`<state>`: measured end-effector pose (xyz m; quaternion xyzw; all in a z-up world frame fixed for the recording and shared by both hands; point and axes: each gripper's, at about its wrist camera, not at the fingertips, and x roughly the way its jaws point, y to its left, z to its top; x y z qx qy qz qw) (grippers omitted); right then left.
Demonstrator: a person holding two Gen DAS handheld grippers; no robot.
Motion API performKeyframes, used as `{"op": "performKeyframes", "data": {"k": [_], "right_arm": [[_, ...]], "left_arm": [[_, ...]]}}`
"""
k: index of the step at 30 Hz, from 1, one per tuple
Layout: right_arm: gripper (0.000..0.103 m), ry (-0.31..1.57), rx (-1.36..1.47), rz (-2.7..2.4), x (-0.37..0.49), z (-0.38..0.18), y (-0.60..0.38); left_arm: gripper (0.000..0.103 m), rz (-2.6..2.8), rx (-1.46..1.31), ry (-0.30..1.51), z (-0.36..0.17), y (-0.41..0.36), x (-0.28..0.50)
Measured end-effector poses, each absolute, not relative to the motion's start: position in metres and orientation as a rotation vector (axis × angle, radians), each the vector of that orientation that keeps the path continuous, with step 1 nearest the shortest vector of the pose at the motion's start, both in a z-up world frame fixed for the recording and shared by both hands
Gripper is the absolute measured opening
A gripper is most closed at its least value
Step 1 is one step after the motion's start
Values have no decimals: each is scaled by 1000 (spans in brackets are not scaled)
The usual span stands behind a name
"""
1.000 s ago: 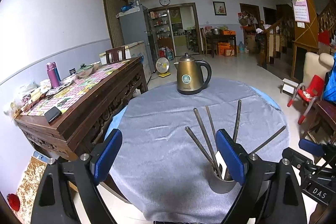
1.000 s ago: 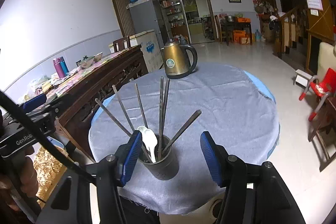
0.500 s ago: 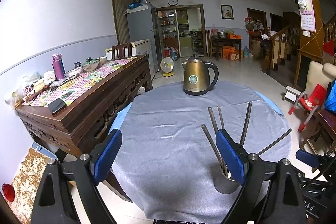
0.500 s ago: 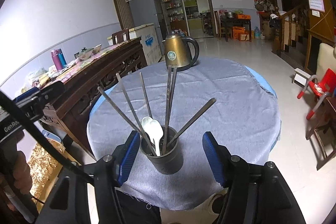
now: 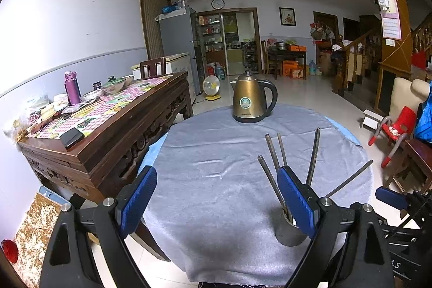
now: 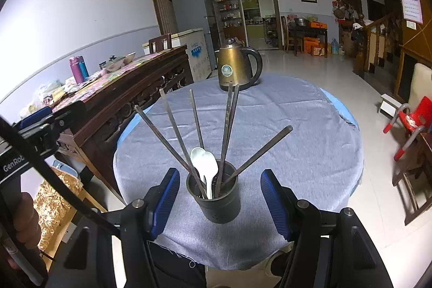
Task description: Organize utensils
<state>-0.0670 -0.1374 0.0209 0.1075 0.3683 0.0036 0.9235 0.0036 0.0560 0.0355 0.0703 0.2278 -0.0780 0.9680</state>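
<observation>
Found a carved wooden sideboard (image 5: 108, 126) at far left, well apart from the work and cluttered with bottles and bowls. Held the left gripper (image 5: 216, 180) spread wide and empty over the near left part of the grey tablecloth (image 5: 216, 147). Probably parked there to leave the right side free.

Saw a brass-coloured electric kettle (image 6: 236, 66) at the far edge of the round table, well clear of everything else and likely no part of the job.

Located the dark utensil holder (image 6: 218, 204) upright near the near edge, right of centre. Counted six dark chopsticks (image 6: 226, 131) inside, fanned outward because each leaned on the rim, and two white spoons (image 6: 206, 169) standing bowl-up among them. Spotted no loose utensil on the cloth, so judged the sorting largely finished.

Held the right gripper (image 6: 220, 177) open too, gripping nothing, with the holder in the gap between its blue pads and apart from both. Judged that pose suited either to closing on the holder or to backing away.

Noticed a red child's chair (image 6: 413, 118) on the floor at far right.
</observation>
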Motion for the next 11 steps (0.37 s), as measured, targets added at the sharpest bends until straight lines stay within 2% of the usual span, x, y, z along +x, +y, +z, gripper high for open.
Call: {"op": "performKeyframes", "data": {"k": [11], "right_arm": [[66, 745, 208, -2, -69, 20, -139]], "left_arm": [[91, -191, 143, 468, 29, 51, 2]]}}
